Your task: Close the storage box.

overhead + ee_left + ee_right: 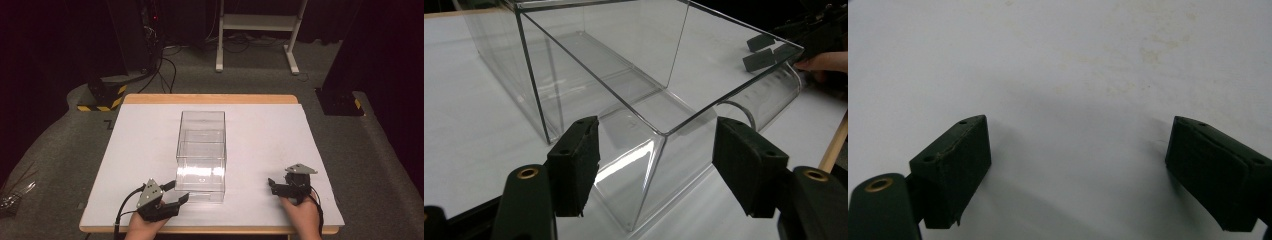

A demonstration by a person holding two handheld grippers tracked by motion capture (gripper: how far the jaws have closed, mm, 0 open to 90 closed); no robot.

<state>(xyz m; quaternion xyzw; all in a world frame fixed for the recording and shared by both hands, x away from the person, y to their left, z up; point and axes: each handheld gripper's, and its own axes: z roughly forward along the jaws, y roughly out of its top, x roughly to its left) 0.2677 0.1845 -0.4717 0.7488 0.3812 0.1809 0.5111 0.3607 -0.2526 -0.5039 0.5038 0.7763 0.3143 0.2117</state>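
A clear plastic box (201, 150), open at the top, stands in the middle of the white tabletop (265, 135), its long side running away from me. My left gripper (176, 192) lies at the box's near left corner, pointing right. In the left gripper view the box's (624, 75) near corner stands between the open jaws of the left gripper (661, 170), and the pads (574, 167) are clear of it. My right gripper (272, 186) rests at the near right of the table, pointing left. It (1078, 170) is open over bare white surface, with nothing between its fingers.
The table has a wooden rim (210, 98) at the back and front. On the floor beyond are a white frame stand (257, 30), cables (165, 65), a yellow-and-black striped base (102, 97) at the left and a black base (340, 102) at the right.
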